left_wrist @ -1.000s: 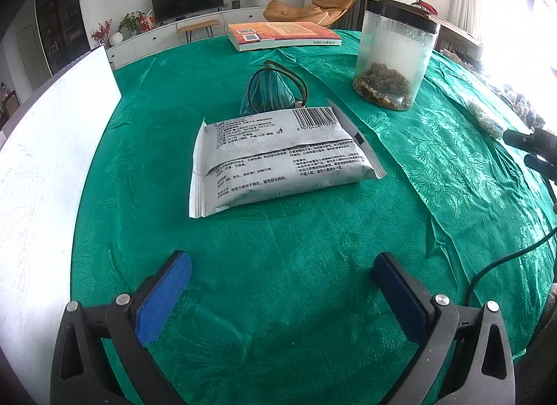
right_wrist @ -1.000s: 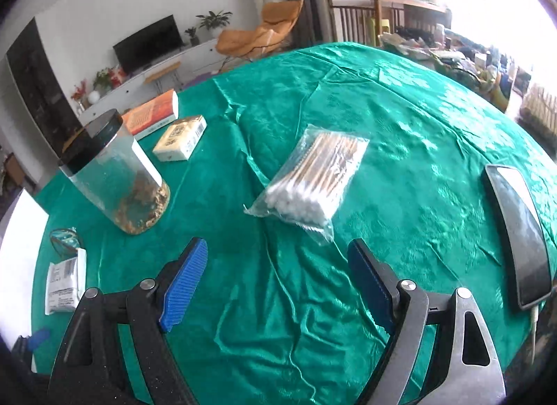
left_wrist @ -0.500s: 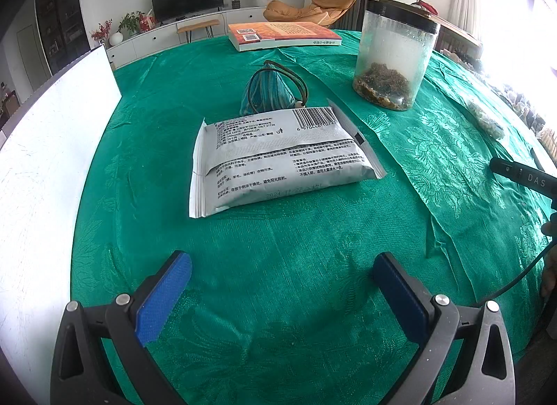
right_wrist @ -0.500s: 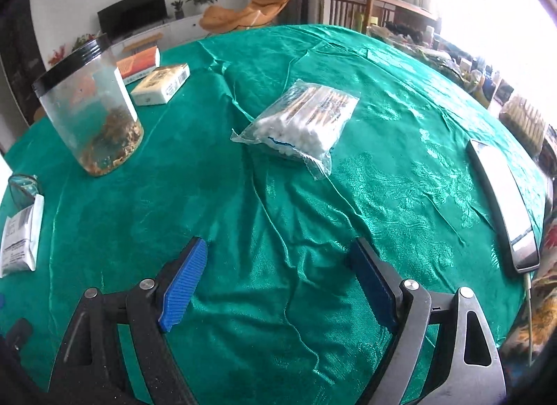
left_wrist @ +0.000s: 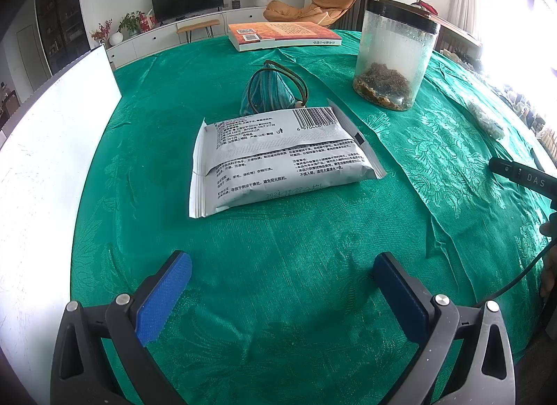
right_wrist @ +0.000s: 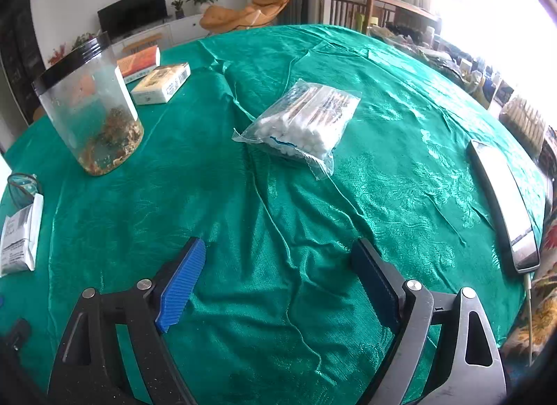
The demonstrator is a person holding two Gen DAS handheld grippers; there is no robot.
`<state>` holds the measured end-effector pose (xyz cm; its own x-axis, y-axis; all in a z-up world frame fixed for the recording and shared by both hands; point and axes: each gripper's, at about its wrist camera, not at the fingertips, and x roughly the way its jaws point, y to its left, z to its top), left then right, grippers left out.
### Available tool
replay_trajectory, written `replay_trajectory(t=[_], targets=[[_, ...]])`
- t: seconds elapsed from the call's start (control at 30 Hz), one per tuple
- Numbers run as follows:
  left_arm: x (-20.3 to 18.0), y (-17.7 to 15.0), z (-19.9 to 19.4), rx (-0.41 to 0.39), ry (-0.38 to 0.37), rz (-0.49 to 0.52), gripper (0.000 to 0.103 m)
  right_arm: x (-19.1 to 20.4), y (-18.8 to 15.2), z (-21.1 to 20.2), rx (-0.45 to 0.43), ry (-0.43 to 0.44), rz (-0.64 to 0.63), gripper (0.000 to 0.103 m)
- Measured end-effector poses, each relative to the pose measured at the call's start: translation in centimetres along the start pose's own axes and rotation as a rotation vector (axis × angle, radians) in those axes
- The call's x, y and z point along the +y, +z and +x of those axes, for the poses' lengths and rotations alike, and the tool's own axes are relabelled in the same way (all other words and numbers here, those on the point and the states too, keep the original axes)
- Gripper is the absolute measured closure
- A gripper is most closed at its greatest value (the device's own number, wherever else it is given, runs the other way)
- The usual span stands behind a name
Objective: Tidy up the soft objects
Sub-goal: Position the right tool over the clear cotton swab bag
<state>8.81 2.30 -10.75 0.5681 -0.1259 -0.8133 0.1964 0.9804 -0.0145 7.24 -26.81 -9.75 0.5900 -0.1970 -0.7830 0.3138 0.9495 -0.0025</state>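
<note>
Cotton-swab bag (right_wrist: 303, 125) ahead of right hand-held gripper (right_wrist: 278, 276), apart, jaws spread

From my left camera, the pouch (left_wrist: 268, 93) is half hidden behind the packet (left_wrist: 282, 158), whose small print I can't read. The white board (left_wrist: 41, 161) runs off the left edge. At the right edge I see only part of a black device (left_wrist: 522, 177) and a fingertip. In my right camera, the packet (right_wrist: 19, 234) is cut off, and the phone (right_wrist: 504, 206) screen is glare.
</note>
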Motion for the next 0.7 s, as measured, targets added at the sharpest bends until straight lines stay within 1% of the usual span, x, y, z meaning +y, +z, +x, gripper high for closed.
replay_trajectory(t=[0.6, 0.63, 0.7], targets=[[-0.11, -0.05, 0.0, 0.002, 0.002, 0.001, 0.0, 0.05, 0.03, -0.03, 0.0, -0.001, 0.0, 0.015], [-0.16, 0.05, 0.03, 0.009, 0.001, 0.005, 0.0, 0.05, 0.04, -0.03, 0.0, -0.001, -0.001, 0.015], [-0.08, 0.67, 0.0, 0.068, -0.026, 0.0, 0.001, 0.06, 0.04, -0.04, 0.0, -0.001, -0.001, 0.015]])
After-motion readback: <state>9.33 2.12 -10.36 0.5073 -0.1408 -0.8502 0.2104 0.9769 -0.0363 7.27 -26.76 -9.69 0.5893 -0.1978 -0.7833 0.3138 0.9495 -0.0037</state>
